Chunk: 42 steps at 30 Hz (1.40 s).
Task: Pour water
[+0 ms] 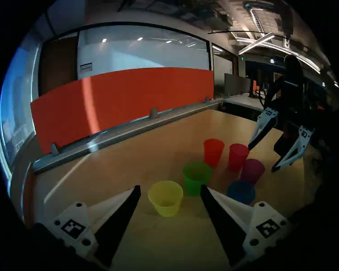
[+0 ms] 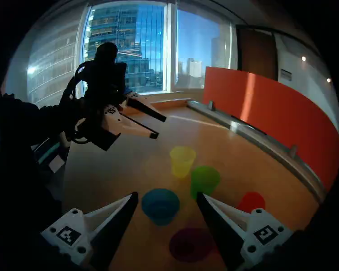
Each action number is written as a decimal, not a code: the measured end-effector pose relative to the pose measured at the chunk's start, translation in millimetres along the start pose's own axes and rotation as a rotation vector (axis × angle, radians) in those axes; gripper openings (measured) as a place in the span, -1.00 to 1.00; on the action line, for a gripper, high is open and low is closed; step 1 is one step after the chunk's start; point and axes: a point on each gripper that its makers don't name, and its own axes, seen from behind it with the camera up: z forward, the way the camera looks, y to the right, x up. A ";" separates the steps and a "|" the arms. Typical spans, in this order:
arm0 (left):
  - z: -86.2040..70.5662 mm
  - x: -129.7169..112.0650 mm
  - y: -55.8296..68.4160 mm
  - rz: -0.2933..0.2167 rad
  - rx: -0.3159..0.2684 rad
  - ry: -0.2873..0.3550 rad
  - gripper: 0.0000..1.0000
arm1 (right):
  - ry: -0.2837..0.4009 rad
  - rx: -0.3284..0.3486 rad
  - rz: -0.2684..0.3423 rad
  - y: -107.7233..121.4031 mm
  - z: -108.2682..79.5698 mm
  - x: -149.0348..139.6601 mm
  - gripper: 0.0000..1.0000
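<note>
**Both grippers open over a cluster of cups**

The left gripper (image 1: 169, 189) hangs low over the table (image 1: 138, 158), its jaws spread wide and gripping nothing. Just ahead of its fingertips, in the gap between them, stands the yellow cup (image 1: 166, 198), which touches neither finger. A little farther ahead and to the right is the green cup (image 1: 196, 177). Beyond that, the orange cup (image 1: 213, 151) and the red cup (image 1: 238, 156) stand side by side. The purple cup (image 1: 252, 170) and the blue cup (image 1: 241, 191) stand ahead of its right finger. All the cups are upright, but it cannot be told whether any holds water.

The right gripper (image 2: 166, 194) is also wide open and holds nothing. The blue cup sits just ahead of it, between its fingers. The purple cup is nearer and lower, and the green and yellow cups are farther ahead. Beyond them, up to its left, the left gripper is held by a person seen in silhouette. An orange partition (image 1: 124, 99) runs along the table's far edge.
</note>
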 end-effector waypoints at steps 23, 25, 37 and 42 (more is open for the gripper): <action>20.7 -2.5 7.0 0.017 -0.027 -0.002 0.97 | -0.104 0.055 0.000 -10.1 45.3 -46.7 1.00; 21.3 -2.4 6.7 0.020 -0.026 -0.001 0.97 | -0.109 0.059 -0.003 -11.0 47.7 -48.3 1.00; 25.1 -5.2 8.2 0.024 -0.031 -0.004 0.97 | -0.144 0.066 -0.024 -12.8 65.5 -60.0 1.00; 26.4 -6.0 8.8 0.030 -0.030 -0.005 0.97 | -0.162 0.066 -0.042 -13.4 72.8 -64.9 1.00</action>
